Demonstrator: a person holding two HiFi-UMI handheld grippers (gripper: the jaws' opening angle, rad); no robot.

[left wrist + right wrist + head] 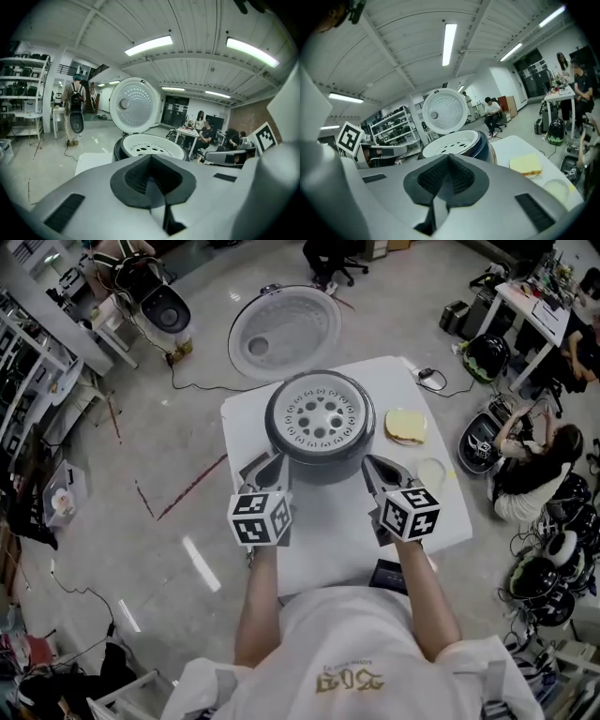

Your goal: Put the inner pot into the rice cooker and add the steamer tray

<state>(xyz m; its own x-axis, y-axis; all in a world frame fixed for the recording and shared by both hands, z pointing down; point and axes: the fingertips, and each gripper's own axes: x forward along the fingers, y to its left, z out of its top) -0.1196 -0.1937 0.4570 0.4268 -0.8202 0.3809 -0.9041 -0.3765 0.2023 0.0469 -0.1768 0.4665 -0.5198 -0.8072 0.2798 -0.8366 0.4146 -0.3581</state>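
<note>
Both grippers are pressed shut on nothing. The left gripper (269, 468) and the right gripper (375, 470) sit just short of the near side of the rice cooker (319, 468), one at each flank, and as far as I can see neither touches it. The steamer tray (320, 418) already lies level in the cooker's mouth, on the white table (328, 554), and the lid (284, 332) stands open behind it.

From where I stand the tray looks like a light, stiff dish full of holes, and smooth enough to slip. Its rim seems the only sensible place to pinch it, one side each, keeping it flat.

I can't see the inner pot at all. The tray covers whatever is below, so I can only suppose the pot is in. A yellow sponge (406, 426) and a pale round dish (431, 470) lie to the right, and the dish is hard to make out.
</note>
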